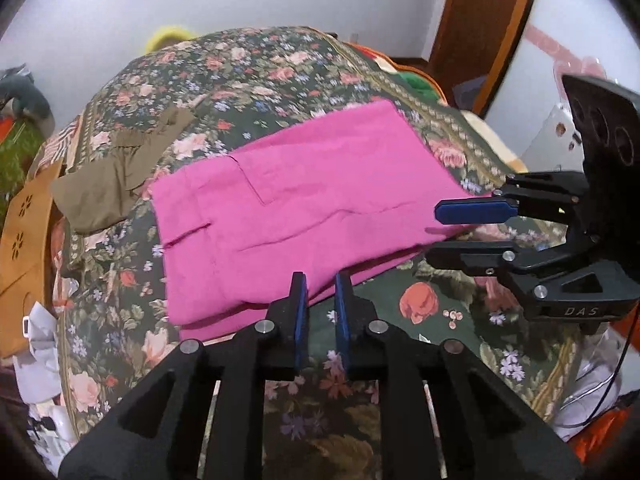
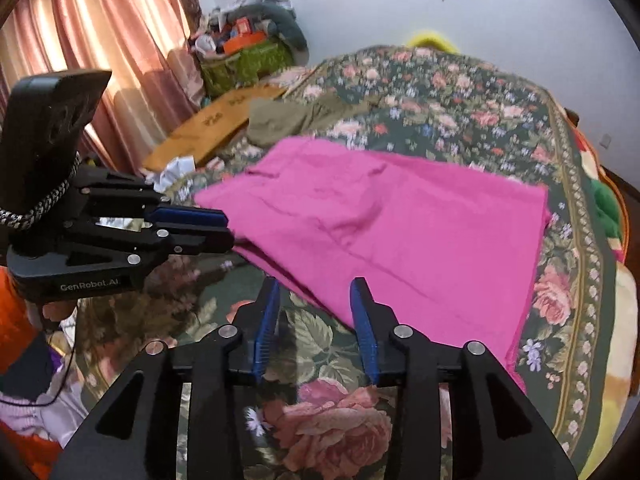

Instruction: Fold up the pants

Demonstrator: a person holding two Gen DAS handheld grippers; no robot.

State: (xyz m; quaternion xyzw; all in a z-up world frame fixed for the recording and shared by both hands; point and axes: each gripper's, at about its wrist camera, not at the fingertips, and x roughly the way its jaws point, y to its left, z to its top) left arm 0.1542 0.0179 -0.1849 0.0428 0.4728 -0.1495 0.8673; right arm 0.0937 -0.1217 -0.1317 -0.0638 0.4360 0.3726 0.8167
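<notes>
Pants [image 1: 304,216], bright pink, lie flat on a big bed with a flowery blanket [image 1: 248,68]. They look partly folded, with one layer on top of another. Their long way runs across the bed, from the near left to the far right as the left camera sees it. The waist end, with its pocket slits, sits at the left. The other end reaches toward the right side of the bed.

A brown piece of clothing [image 1: 116,168] lies on the blanket too, just past the left end of the pants. I think it touches them at one corner, but the picture is blurry there, so I cannot be sure.

Both tools are on the near side of the pants, so the pants lie ahead of them and a little farther away. The left gripper [image 1: 320,284] is at the near long edge, close to the waist end. Its two blue pads have a small gap between them, and nothing is in the gap. The right gripper [image 2: 316,292] is at the near edge farther along to the right. Its pads are spread wider, and they hold nothing either.

Each tool is nearest to its own end of the near edge. So a good next move could be for both to grab that edge and carry it over.
</notes>
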